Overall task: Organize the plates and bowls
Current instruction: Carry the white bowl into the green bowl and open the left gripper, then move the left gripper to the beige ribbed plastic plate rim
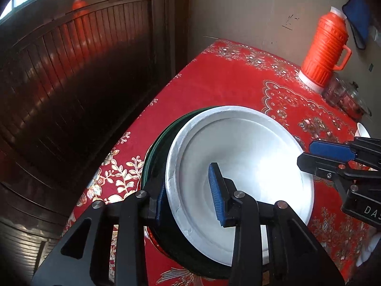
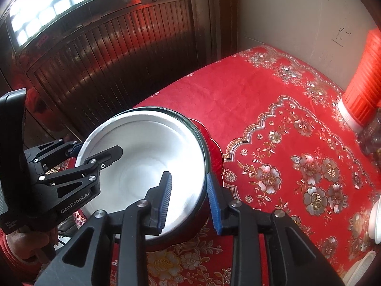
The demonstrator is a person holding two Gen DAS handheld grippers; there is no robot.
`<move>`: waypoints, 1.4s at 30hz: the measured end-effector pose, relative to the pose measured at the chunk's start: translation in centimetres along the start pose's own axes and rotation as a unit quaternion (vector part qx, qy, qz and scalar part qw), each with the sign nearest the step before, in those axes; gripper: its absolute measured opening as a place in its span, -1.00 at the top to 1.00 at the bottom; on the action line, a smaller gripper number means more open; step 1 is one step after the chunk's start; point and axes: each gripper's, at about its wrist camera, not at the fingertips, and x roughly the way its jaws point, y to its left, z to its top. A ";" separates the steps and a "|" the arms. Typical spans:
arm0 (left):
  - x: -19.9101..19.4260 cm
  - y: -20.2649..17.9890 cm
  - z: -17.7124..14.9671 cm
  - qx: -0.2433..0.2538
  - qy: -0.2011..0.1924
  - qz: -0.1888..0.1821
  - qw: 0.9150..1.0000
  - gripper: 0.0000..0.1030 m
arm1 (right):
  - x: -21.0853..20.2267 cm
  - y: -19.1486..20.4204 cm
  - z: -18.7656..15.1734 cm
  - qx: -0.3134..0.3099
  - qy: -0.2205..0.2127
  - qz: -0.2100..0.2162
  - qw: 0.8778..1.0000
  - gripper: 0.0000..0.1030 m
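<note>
A white plate lies on top of a stack of dark green dishes, with a glossy red dish at the bottom. The stack sits near the left edge of the table. My left gripper straddles the stack's near-left rim, one pad outside and one over the plate. Its jaws are open and the pads stand off the rim. My right gripper straddles the opposite rim the same way, open, with a gap on both sides. Each wrist view also shows the other gripper: the left gripper and the right gripper.
A red floral cloth covers the table. An orange thermos and a lidded glass dish stand at the back right by the wall. White bowls sit at the right edge. A dark wooden door is beyond the table's left edge.
</note>
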 end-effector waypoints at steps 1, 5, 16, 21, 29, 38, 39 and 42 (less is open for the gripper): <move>-0.1 0.1 0.1 -0.001 -0.001 0.001 1.000 0.30 | -0.1 -0.1 0.0 0.002 -0.001 0.003 1.000 0.42; -0.4 0.1 0.3 -0.004 -0.012 0.001 1.000 0.16 | -0.3 -0.4 -0.1 0.006 -0.003 0.004 1.000 0.41; -0.9 -2.1 0.6 0.015 -0.020 -0.007 1.000 0.16 | -1.7 -1.1 -1.0 0.018 -0.019 0.015 1.000 0.23; -1.4 -4.1 0.9 0.034 -0.034 -0.015 0.999 -0.13 | -2.8 -1.7 -1.8 0.023 -0.025 0.011 0.999 0.13; -1.5 -7.6 1.4 0.061 -0.039 -0.038 0.997 -0.13 | -4.5 -4.8 -3.5 0.059 -0.034 -0.003 0.998 0.06; -1.3 -12.3 1.7 0.094 -0.036 -0.069 0.993 -0.13 | -6.9 -8.1 -6.0 0.109 -0.049 -0.015 0.993 -0.14; -1.4 -13.0 1.6 0.101 -0.036 -0.072 0.992 -0.13 | -7.1 -8.6 -6.3 0.115 -0.050 -0.017 0.992 -0.14; -1.5 -15.1 1.5 0.118 -0.037 -0.084 0.989 -0.13 | -7.8 -10.1 -7.3 0.135 -0.053 -0.023 0.989 -0.14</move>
